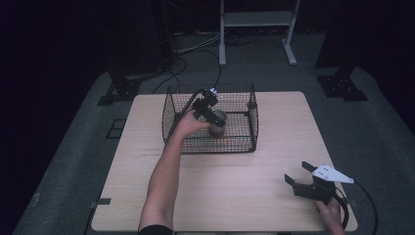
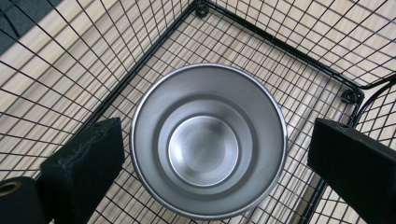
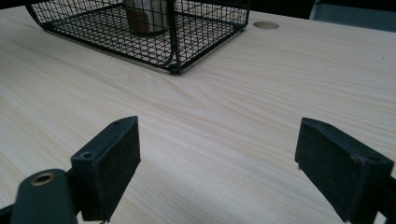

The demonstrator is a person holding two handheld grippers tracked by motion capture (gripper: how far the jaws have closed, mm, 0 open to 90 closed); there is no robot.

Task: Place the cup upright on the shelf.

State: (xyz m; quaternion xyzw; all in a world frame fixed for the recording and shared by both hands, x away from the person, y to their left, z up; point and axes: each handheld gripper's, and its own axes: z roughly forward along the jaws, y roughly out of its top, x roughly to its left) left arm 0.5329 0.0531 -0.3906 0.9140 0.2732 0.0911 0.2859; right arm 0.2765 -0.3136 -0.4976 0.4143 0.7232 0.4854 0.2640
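Note:
A steel cup [image 1: 218, 123] stands upright inside a black wire basket [image 1: 215, 145] at the back middle of the wooden table [image 1: 235, 200]. My left gripper [image 1: 216, 119] reaches down into the basket from above. In the left gripper view the cup [image 2: 208, 140] lies open-mouthed and empty between the two black jaws, which stand apart from its rim on either side; the left gripper [image 2: 217, 135] is open. My right gripper [image 1: 297, 171] rests open near the table's front right corner, nothing between its jaws [image 3: 223, 140]. The cup [image 3: 144, 16] shows through the basket [image 3: 201, 28].
A round hole [image 3: 266, 24] is cut in the tabletop beyond the basket's corner. Basket walls [image 2: 70, 70] rise close around the cup. A metal stand [image 1: 257, 19] and cables lie on the floor behind the table.

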